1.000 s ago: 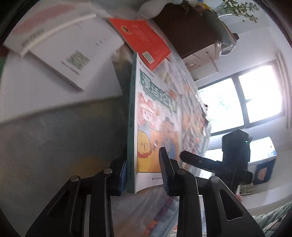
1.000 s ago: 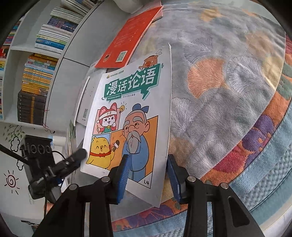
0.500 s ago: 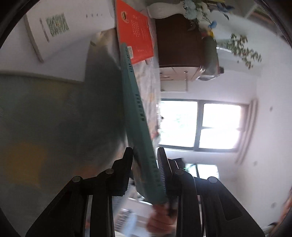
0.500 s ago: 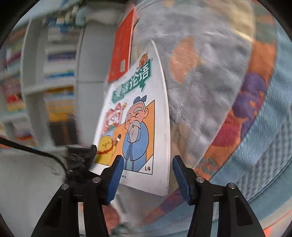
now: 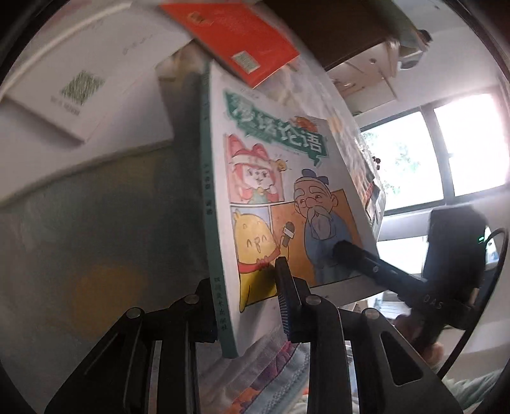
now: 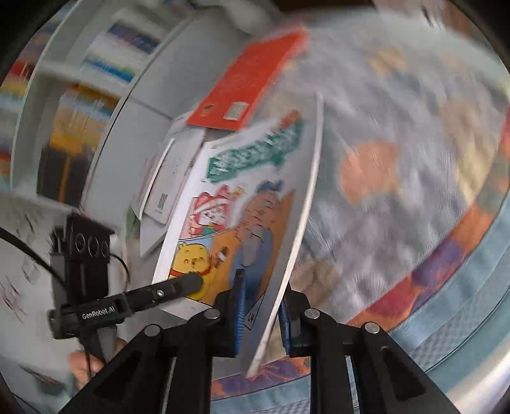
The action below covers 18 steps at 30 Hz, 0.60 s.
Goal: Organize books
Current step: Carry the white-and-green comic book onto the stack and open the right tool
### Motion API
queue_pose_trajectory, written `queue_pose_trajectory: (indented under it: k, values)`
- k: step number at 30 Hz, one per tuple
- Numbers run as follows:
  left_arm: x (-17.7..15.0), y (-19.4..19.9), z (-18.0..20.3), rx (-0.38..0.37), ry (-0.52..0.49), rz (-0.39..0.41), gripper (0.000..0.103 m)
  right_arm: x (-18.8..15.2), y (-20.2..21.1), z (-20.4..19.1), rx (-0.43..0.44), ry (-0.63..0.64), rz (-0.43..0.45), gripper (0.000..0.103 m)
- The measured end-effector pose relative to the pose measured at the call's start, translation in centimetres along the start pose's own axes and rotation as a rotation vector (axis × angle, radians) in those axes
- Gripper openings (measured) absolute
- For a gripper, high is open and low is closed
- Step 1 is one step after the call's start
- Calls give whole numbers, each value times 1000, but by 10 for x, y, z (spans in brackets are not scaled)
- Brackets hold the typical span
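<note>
Between both sets of jaws, comic book [image 5: 280, 203] pinched: left gripper [image 5: 247, 305] at spine, right gripper [image 6: 259, 313] just closing on page edge.

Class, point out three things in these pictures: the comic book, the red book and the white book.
comic book [image 5: 287, 197], left wrist view, front cover.
red book [image 5: 236, 38], left wrist view, back cover.
white book [image 5: 73, 92], left wrist view, back cover.

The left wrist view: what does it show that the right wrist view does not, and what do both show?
Only the left view shows the window, a dark cabinet and the comic book's green spine. Only the right view shows the bookshelf. Both show the comic book held by the left tool and right tool, the red book, the white book and the patterned rug.
</note>
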State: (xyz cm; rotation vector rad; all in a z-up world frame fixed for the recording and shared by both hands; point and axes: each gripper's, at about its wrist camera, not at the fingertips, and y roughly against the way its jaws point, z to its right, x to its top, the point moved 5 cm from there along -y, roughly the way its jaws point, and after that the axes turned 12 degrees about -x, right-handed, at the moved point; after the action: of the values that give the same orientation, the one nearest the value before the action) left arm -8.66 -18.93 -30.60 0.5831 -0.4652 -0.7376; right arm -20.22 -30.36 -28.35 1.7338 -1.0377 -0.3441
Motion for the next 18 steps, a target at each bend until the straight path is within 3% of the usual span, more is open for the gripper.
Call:
queue_pose_trajectory:
  k: [4, 7, 11, 18]
  values:
    - [3, 18, 23, 59, -126, 57, 23, 1, 16, -41, -179, 315, 75, 20]
    - [5, 39, 29, 48, -142, 87, 23, -5, 23, -69, -227, 473, 108, 21]
    - [-4, 84, 24, 8, -130, 171, 23, -7, 39, -97, -203, 559, 137, 21]
    - [-33, 205, -3, 100, -71, 433, 23, -5, 53, -196, -107, 778, 202, 21]
